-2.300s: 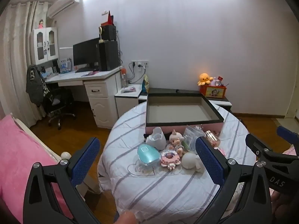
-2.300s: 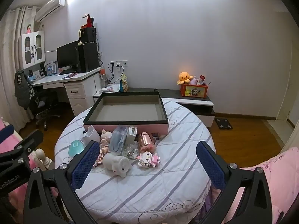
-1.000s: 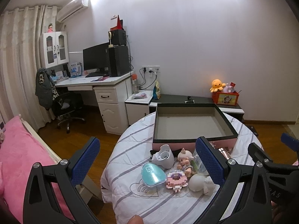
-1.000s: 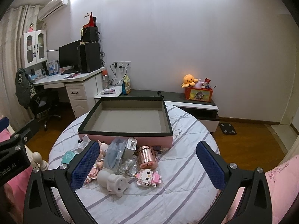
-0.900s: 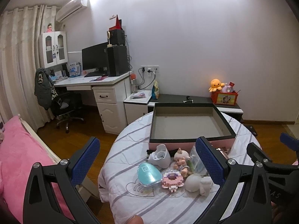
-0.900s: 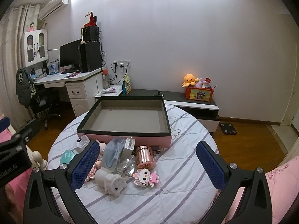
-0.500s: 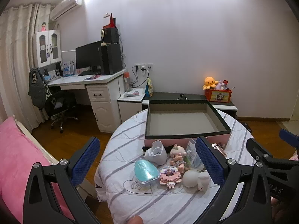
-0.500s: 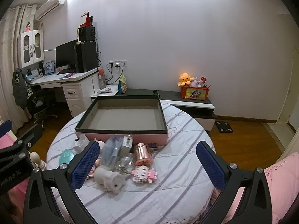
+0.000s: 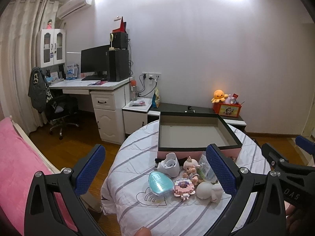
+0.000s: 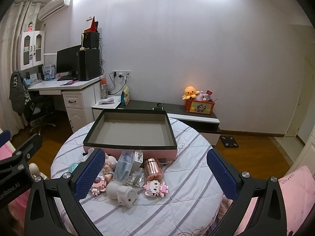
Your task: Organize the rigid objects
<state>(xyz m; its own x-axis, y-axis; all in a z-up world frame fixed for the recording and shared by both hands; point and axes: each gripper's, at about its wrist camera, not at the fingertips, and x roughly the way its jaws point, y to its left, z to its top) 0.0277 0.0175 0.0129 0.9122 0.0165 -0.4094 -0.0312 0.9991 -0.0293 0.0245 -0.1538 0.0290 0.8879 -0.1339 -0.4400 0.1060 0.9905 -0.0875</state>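
An empty pink box with a dark rim (image 9: 198,149) (image 10: 130,144) stands on the round table's far half. In front of it lies a cluster of small things: a teal egg-shaped case (image 9: 159,182), a white cup-like piece (image 9: 169,164), a doll (image 9: 190,169), a pink brick figure (image 9: 184,188) (image 10: 155,188), a white elephant figure (image 9: 206,190) (image 10: 123,193), a copper can (image 10: 153,168) and clear packets (image 10: 124,167). My left gripper (image 9: 155,173) and right gripper (image 10: 155,175) are both open and empty, held above the table's near side.
The table has a white striped cloth (image 10: 177,206). Pink bedding (image 9: 17,167) lies at the left and a pink cover (image 10: 295,196) at the right. A desk with a monitor (image 9: 94,63), an office chair (image 9: 59,108) and a low cabinet with an orange toy box (image 10: 198,106) stand behind.
Both views have shifted slightly; the table and its objects sit a little lower and nearer than a second ago. Nothing on the table has moved and both grippers stay open.
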